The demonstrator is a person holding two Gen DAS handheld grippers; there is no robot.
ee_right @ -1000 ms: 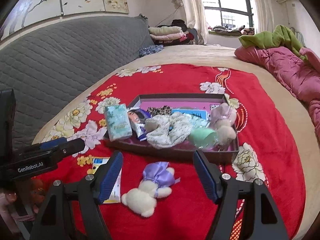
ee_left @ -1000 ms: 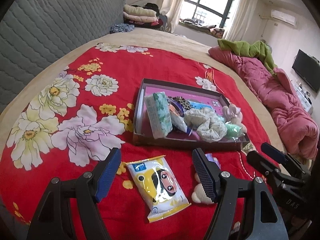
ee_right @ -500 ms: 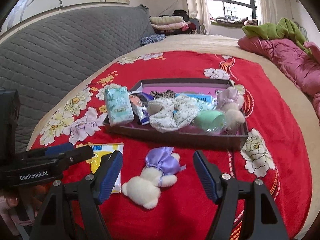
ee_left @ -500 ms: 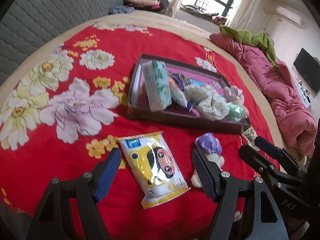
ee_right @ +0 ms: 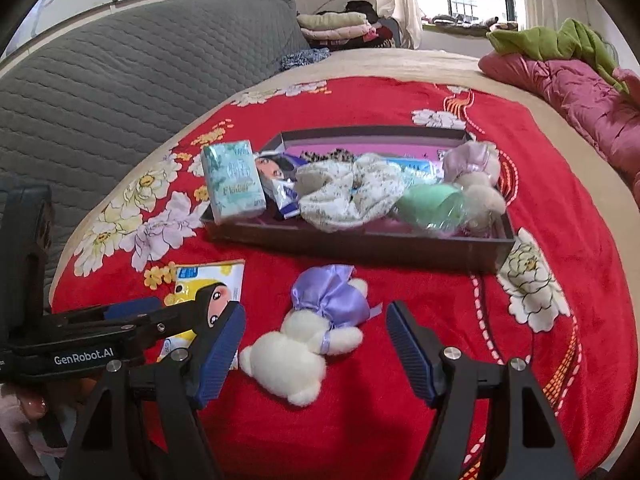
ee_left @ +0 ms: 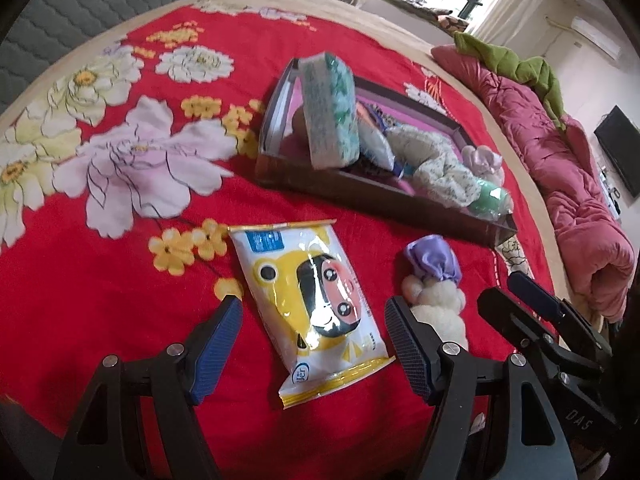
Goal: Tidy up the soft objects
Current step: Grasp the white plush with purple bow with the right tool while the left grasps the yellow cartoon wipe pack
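Observation:
A yellow-and-white tissue pack with a cartoon face lies on the red blanket, its near half between the open jaws of my left gripper. Right of it lies a small white plush bear in a purple dress, also seen as the plush bear in the left view. My right gripper stands open over the bear, its pads clear of it. Behind both sits a dark shallow box holding a green tissue pack, a floral scrunchie, a mint-green item and a second plush.
A red flowered blanket covers the bed. A grey quilted headboard stands at the left. Pink and green bedding is heaped at the right. Folded clothes lie at the far end below a window. A person's fingers hold the left gripper.
Both grippers have sunk toward the blanket and tipped further down. The tissue pack and the bear now sit larger and nearer, between the open jaws. Nothing was taken hold of.

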